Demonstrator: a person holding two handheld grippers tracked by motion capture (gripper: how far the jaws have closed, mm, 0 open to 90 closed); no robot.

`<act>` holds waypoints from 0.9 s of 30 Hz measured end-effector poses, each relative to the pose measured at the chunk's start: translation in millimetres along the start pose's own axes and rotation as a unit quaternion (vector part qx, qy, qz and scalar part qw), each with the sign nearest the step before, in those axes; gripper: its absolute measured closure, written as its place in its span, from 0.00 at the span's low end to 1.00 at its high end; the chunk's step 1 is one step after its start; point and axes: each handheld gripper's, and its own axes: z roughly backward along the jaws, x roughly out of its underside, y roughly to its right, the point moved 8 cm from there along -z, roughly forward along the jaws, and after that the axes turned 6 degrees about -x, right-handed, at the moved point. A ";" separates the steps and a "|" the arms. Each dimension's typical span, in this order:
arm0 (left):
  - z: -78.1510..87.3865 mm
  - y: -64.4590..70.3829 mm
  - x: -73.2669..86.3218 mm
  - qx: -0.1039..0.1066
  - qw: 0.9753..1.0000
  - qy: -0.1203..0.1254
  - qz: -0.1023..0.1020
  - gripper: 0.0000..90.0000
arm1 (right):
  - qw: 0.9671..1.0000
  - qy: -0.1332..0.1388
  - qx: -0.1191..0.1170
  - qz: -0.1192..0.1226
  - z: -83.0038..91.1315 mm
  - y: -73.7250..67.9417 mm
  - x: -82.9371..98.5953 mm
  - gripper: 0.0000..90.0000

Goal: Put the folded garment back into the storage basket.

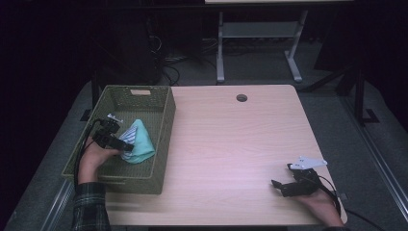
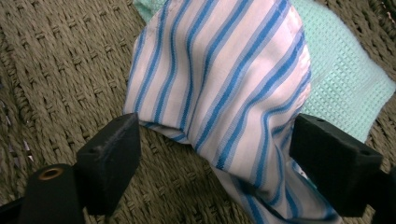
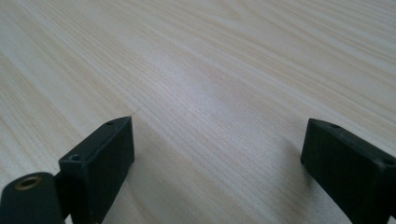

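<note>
Inside the woven basket point(image 1: 163, 120), the left hand-held gripper point(image 2: 215, 140) straddles the striped cloth point(image 2: 219, 74), jaws spread; the right hand-held gripper point(image 3: 217, 154) rests spread on the surface point(image 1: 231, 139).

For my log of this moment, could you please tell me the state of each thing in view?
Left gripper: open, jaws either side of the striped cloth.
Right gripper: open, empty, over the light wooden table.
Blue-and-white striped cloth: crumpled, in the basket.
Mint-green waffle cloth: beneath the striped one.
Olive woven basket: upright.
</note>
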 end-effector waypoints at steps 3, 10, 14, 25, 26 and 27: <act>1.8 1.2 -1.3 0.004 1.000 0.005 0.000 0.15 | 1.000 0.000 0.000 0.000 0.0 0.0 0.0 0.10; 10.5 5.2 -6.2 0.006 1.000 0.021 0.005 0.15 | 1.000 0.000 0.000 0.000 -0.1 -0.1 0.0 0.10; 21.5 10.5 -13.2 0.019 0.999 0.045 0.007 0.15 | 1.000 0.000 -0.001 -0.001 -0.1 -0.2 -0.1 0.10; 44.0 31.0 -31.9 0.056 0.994 0.098 0.010 0.16 | 1.000 0.000 -0.001 -0.001 -0.2 -0.3 -0.1 0.10; 45.1 32.0 -32.6 0.056 0.993 0.099 0.009 0.16 | 1.000 0.000 -0.001 0.000 -0.2 -0.3 -0.1 0.10; 46.6 33.8 -33.8 0.056 0.993 0.102 0.009 0.16 | 1.000 0.000 -0.001 -0.001 -0.3 -0.4 -0.1 0.10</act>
